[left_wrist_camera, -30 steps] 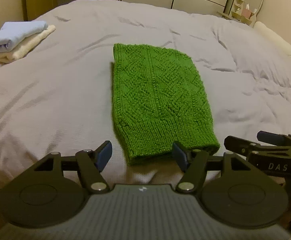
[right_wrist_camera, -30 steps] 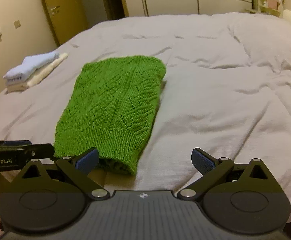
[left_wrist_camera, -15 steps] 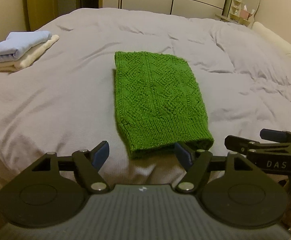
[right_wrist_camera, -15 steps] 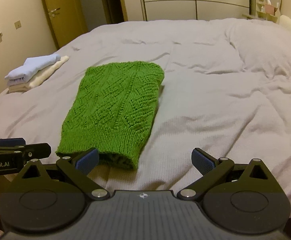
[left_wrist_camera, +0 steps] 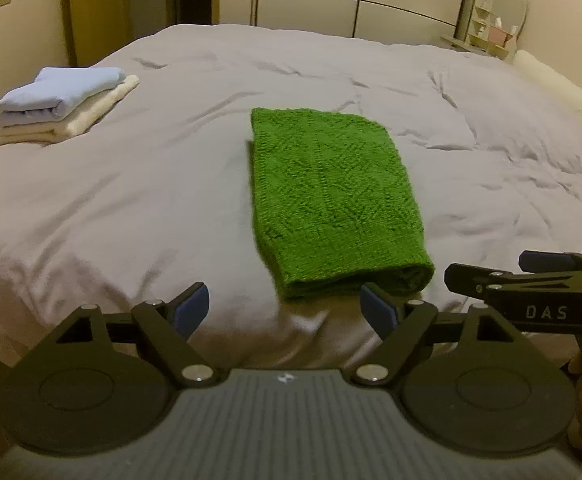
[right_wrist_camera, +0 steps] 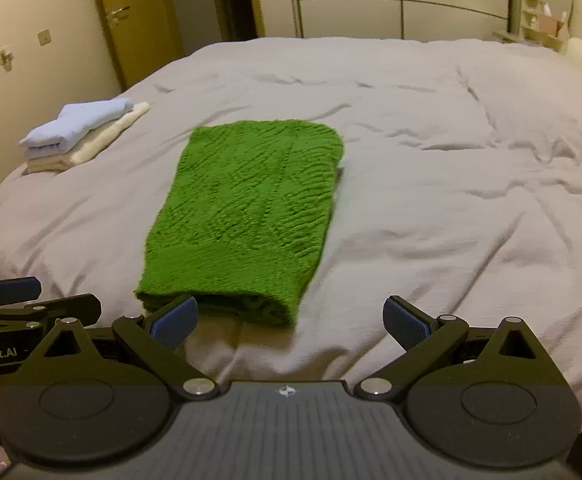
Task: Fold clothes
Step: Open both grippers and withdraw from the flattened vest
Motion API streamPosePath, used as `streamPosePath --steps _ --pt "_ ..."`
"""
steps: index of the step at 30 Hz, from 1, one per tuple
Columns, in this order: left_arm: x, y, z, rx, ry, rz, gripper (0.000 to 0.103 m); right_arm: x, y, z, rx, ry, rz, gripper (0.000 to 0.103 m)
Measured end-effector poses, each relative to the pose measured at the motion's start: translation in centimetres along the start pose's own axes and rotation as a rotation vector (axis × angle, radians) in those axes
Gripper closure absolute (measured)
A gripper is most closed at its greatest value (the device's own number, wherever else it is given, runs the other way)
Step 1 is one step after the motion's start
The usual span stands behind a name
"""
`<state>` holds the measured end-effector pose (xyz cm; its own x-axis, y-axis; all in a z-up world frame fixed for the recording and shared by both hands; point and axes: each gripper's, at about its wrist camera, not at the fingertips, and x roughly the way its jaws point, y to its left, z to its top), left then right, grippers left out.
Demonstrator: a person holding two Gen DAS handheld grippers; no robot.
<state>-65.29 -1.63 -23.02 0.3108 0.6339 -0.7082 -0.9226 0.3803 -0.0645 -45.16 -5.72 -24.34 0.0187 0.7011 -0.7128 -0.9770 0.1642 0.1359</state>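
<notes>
Two claws hover at the near edge of the bed [left_wrist_camera: 131,208], the left claw [left_wrist_camera: 285,306] and the right claw [right_wrist_camera: 289,318] both spread wide with nothing between their blue pads. Just beyond them lies one folded green knit garment [left_wrist_camera: 331,196], flat on the grey cover. Farther off at the left edge sits one stack of two folded pieces, a light blue one [left_wrist_camera: 59,94] atop a cream one [left_wrist_camera: 71,124].

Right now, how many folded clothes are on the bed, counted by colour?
Green: 1, the green knit
Light blue: 1, the blue garment
Cream: 1, the cream garment under it
Total: 3
</notes>
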Motion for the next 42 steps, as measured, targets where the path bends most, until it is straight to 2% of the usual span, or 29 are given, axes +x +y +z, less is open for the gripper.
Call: streamPosePath --steps 23,32,42 --pt "-0.7 1.7 -2.0 -0.055 0.047 0.066 0.015 1.5 2.7 -0.6 -0.066 0.074 0.081 0.001" --pt "-0.3 2.6 -1.5 -0.047 0.017 0.017 0.013 1.0 3.0 -0.3 -0.081 0.063 0.023 0.001" --pt "2.4 1.8 0.2 -0.024 0.021 -0.052 0.010 -0.1 2.1 -0.1 -0.053 0.033 -0.069 0.001"
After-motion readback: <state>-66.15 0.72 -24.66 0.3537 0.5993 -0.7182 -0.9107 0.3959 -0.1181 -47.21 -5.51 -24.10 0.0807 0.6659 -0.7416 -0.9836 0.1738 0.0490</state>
